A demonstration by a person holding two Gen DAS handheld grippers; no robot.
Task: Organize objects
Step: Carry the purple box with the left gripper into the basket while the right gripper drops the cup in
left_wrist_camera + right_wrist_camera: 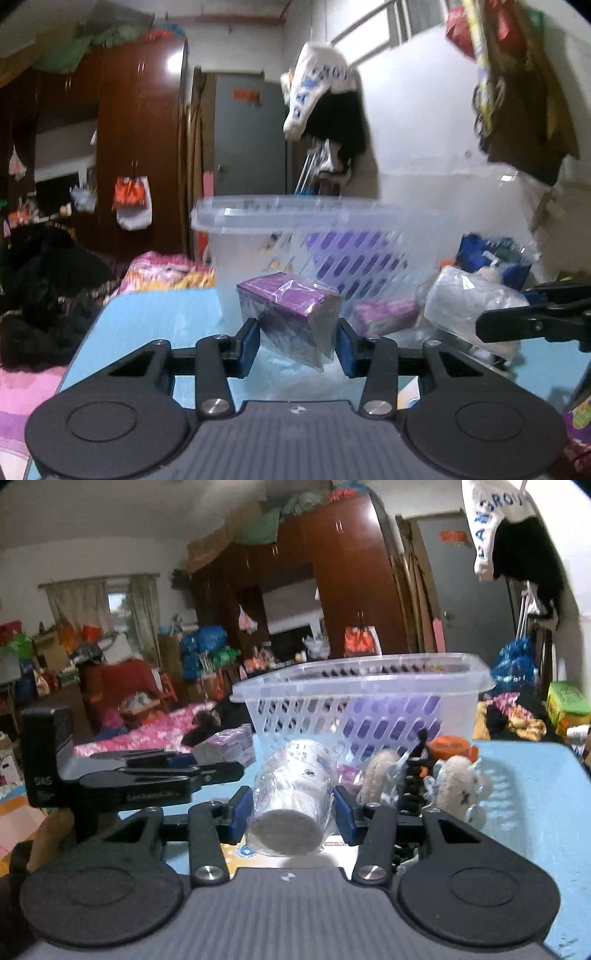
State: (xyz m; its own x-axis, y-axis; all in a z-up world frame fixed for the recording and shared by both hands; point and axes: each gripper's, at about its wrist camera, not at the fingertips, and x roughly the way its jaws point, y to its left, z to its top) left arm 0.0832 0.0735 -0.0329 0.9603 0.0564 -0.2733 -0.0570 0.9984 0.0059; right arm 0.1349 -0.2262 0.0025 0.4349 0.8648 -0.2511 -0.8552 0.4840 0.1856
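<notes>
My left gripper (297, 341) is shut on a purple box wrapped in clear plastic (291, 314), held above the blue table (147, 317) just before the clear slotted basket (314, 236). A second purple pack (384, 315) lies by the basket's foot. My right gripper (293, 814) is shut on a clear-wrapped stack of white cups (291, 794), lying on its side and pointing at the basket (362, 705). The left gripper (147, 775) shows at the left in the right wrist view with its box (229, 747). The right gripper's finger (532, 317) and the cups (469, 306) show in the left wrist view.
Two woolly white items (458, 786) with a small black tripod (417, 775) and an orange lid (452, 747) lie right of the cups. Purple things sit inside the basket. A bed with pink bedding (147, 731) lies beyond the table's left edge. Bags hang on the right wall (517, 92).
</notes>
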